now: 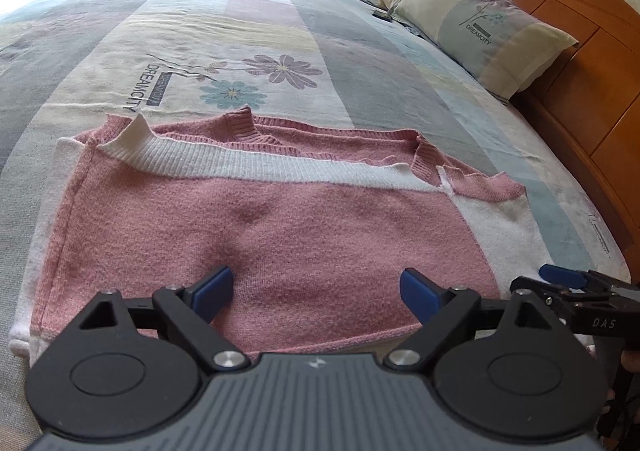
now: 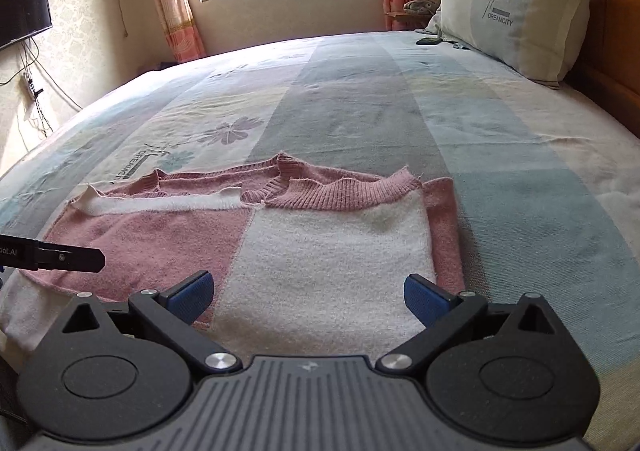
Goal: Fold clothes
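Observation:
A pink and white knitted sweater (image 1: 280, 219) lies folded flat on the bed, its ribbed white hem and pink collar toward the far side. My left gripper (image 1: 316, 291) hovers open over the sweater's near pink part, blue pads wide apart with nothing between them. In the right wrist view the same sweater (image 2: 320, 243) shows its white panel nearest. My right gripper (image 2: 306, 297) stands open above that white panel, holding nothing. The right gripper's tip (image 1: 564, 277) also shows at the right edge of the left wrist view.
The bed (image 2: 400, 99) is covered with a striped floral sheet. A pillow (image 2: 516, 11) leans on the wooden headboard (image 1: 580, 51) at the right, with a small dark object (image 2: 430, 41) near it. A window and curtains stand beyond the bed; a TV (image 2: 24, 11) hangs left.

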